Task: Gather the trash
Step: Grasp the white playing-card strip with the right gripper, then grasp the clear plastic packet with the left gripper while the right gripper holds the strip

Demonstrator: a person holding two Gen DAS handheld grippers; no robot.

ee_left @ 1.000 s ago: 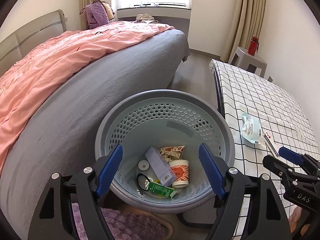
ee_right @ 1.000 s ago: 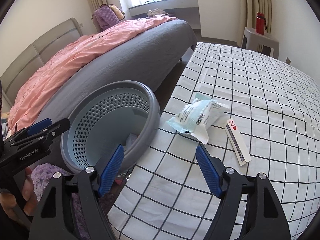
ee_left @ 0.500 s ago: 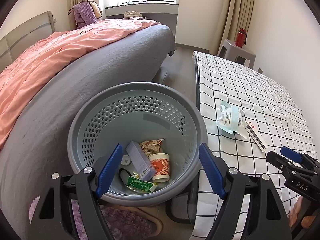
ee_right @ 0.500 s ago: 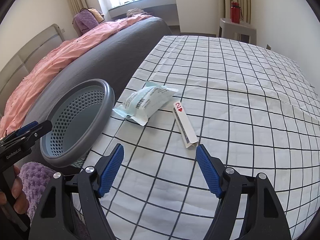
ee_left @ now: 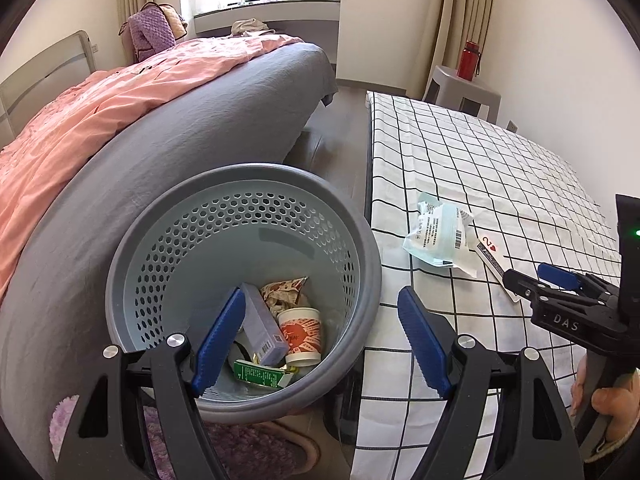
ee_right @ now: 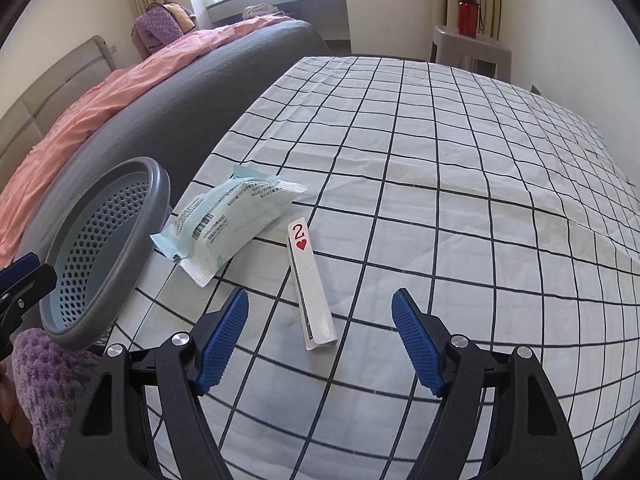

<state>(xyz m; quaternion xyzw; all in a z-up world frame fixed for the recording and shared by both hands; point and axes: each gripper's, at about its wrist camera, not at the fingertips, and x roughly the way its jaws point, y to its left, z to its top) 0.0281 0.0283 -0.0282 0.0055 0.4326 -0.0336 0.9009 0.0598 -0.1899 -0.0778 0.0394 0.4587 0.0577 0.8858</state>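
Note:
A grey perforated waste basket (ee_left: 362, 248) (ee_right: 120, 264) stands between the bed and the checked table. It holds a paper cup (ee_left: 300, 334), a lilac box (ee_left: 262, 322), a green packet (ee_left: 260, 374) and a crumpled wrapper (ee_left: 284, 290). My left gripper (ee_left: 320, 340) hangs open above the basket's near side, nothing between its fingers. On the tablecloth lie a pale green-and-white plastic packet (ee_right: 226, 220) (ee_left: 436, 234) and a folded two-of-hearts playing card (ee_right: 312, 288) (ee_left: 490, 252). My right gripper (ee_right: 320, 340) is open just above the card's near end, and shows at the right in the left wrist view (ee_left: 560, 284).
A bed (ee_left: 120, 128) with a pink duvet and grey sheet runs along the left. The checked tablecloth (ee_right: 460, 200) covers the table on the right. A grey stool (ee_right: 468, 48) with a red bottle (ee_right: 467, 14) stands by the curtain. A purple slipper (ee_left: 240, 452) lies by the basket.
Both grippers have moved right and lower. The basket has slid left in both views. The right gripper has come over the table to the playing card. Both stayed open.

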